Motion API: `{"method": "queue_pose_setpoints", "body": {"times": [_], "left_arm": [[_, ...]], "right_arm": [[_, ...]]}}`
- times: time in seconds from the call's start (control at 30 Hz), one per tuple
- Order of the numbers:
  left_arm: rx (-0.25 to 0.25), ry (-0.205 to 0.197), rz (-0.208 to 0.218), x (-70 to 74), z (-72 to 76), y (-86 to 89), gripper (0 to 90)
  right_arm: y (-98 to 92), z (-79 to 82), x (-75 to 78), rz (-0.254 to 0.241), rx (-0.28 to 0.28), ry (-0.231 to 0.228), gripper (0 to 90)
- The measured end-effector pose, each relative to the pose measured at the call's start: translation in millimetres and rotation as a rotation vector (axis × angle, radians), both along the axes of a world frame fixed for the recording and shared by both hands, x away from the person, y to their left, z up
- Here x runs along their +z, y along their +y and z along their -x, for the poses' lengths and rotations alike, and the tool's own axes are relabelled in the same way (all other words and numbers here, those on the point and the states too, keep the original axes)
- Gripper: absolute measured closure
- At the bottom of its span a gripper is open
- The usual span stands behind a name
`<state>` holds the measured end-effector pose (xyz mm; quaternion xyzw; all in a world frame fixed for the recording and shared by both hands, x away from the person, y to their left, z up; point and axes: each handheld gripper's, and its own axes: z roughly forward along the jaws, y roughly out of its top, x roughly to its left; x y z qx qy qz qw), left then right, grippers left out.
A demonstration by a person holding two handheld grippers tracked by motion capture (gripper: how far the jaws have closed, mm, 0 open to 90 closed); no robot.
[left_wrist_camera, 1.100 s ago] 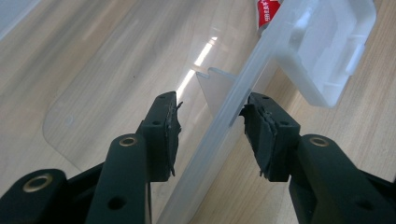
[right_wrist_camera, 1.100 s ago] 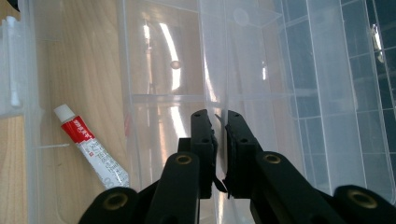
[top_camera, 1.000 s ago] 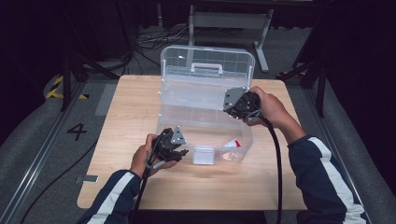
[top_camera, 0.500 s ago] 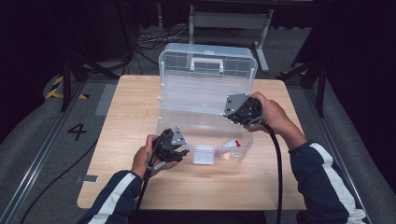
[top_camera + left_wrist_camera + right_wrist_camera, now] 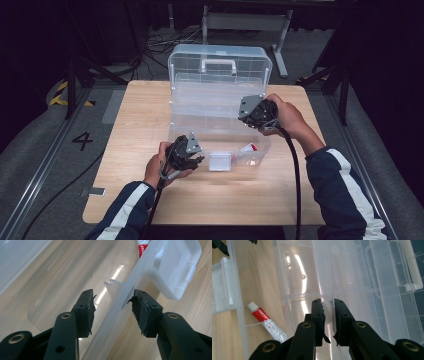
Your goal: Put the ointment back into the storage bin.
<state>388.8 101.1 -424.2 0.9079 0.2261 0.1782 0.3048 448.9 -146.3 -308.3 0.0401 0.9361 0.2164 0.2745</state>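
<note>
A clear plastic box (image 5: 220,127) stands open on the wooden table, its lid (image 5: 220,65) upright at the back. A red and white tube (image 5: 248,148) (image 5: 268,322) (image 5: 142,246) lies inside at the front right. My left gripper (image 5: 200,160) (image 5: 112,310) is open and straddles the box's front wall (image 5: 122,300), with a gap at the left pad. My right gripper (image 5: 245,120) (image 5: 328,315) hovers over the box's right side. Its jaws have just been opening and stand a narrow gap apart, a thin clear inner wall (image 5: 328,285) between them.
A white latch (image 5: 220,161) (image 5: 175,267) hangs on the box's front wall. The lid carries a white handle (image 5: 218,65) (image 5: 412,270). Bare table (image 5: 140,110) lies to the left, right and front of the box. Cables trail from both grippers toward the near edge.
The right hand has shifted slightly over the box's right side. The left hand and the box have stayed put.
</note>
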Motion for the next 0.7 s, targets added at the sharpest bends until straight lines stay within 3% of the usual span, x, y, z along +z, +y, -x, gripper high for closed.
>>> {"method": "queue_pose_setpoints", "body": {"times": [0.2,0.47,0.53,0.7], "left_arm": [[-0.002,-0.003,0.005,-0.1,0.3,0.4,53.1],[-0.006,-0.035,0.017,-2.1,3.1,1.1,51.5],[0.002,-0.039,0.055,-3.0,3.5,2.6,51.0],[-0.001,-0.053,0.101,-3.9,5.4,3.9,51.7]], "right_arm": [[-6.1,2.1,-2.9,-0.073,-0.005,0.022,79.7],[-23.9,6.5,-17.4,-0.277,0.001,0.072,78.0],[-28.5,6.9,-20.2,-0.328,-0.004,0.075,77.8],[-33.7,7.3,-23.3,-0.378,0.0,0.085,77.8]]}}
